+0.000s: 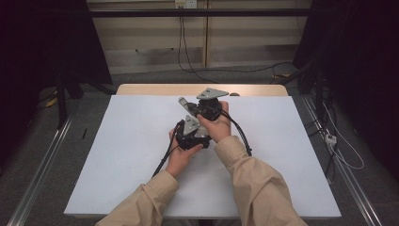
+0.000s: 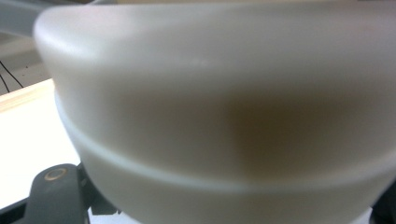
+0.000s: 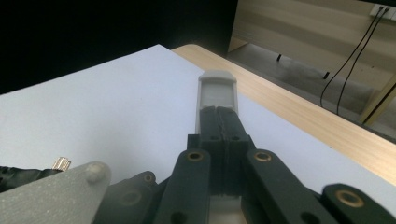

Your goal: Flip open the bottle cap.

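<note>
Left hand-held gripper (image 1: 188, 134): I see it in the high view at the middle of the surface, gripped from below by my left hand (image 1: 181, 157), its grey three-cornered plate facing up.
Left hand-held gripper, jaws: drawn together; the pale object right before its camera hides the tips, so I cannot tell whether they press on it.
Pale object (image 2: 224, 116): a smooth, rounded, off-white body with a raised band running round it, blurred and very close in the left gripper view; I cannot identify it further.
Right hand-held gripper (image 1: 207, 104): just beyond the left one in the high view and touching or overlapping it, held by my right hand (image 1: 217, 123), its own grey plate on top.
Right hand-held gripper, jaws: in the right gripper view the two black jaws lie together along their length, nothing between them, with pale grey fingertips (image 3: 217, 91) at the end.
Surface (image 1: 291, 155): a wooden top covered by a white sheet; the bare wood shows along the far edge.
Cables (image 1: 164, 157): black leads trail from both grippers back across the white sheet toward me.
Sleeves (image 1: 256, 181): beige, both forearms entering from the near edge.
Surroundings: grey floor, dark curtains at both sides, a light wall panel with wires hanging from a socket.
</note>
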Demonstrator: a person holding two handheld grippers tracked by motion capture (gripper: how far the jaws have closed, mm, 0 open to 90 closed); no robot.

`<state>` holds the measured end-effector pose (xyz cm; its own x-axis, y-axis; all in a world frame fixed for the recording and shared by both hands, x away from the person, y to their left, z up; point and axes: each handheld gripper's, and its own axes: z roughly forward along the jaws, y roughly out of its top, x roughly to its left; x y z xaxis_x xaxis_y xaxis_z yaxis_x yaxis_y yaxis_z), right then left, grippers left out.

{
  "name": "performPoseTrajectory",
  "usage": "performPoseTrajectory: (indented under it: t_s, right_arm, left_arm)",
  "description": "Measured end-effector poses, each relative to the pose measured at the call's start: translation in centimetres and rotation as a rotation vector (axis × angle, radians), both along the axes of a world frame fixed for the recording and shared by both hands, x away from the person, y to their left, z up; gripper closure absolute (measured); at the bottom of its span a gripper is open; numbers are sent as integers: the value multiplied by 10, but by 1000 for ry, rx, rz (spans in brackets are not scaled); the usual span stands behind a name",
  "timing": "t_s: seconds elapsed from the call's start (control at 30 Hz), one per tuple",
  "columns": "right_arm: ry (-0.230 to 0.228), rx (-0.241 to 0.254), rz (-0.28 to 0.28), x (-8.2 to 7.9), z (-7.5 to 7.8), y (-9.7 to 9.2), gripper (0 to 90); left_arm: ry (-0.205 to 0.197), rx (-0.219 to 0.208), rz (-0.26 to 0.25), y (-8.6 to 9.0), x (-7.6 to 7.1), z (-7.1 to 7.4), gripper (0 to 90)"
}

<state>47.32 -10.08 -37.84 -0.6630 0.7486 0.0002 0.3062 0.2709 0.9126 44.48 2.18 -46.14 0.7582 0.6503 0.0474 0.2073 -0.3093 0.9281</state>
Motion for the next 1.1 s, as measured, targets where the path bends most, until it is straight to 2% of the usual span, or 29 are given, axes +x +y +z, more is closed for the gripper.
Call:
performPoseTrajectory:
  t_s: [0.5,0.67,0.73,0.97,1.1]
  right_arm:
    - [3,3,1,0,1,-4,871]
    - [-1,4,0,-2,2,-5,846]
    - [-2,2,-1,-3,3,-6,837]
    - [-5,1,-8,-5,3,-8,779]
    - [-8,-6,-19,-7,4,-10,690]
  left_arm:
    - [-5,0,-7,1,0,0,183]
    - [-6,-12,-12,2,0,1,181]
    - [10,-33,-4,3,1,0,164]
    - [12,-36,-9,3,0,1,137]
    - [24,-35,-24,4,0,1,128]
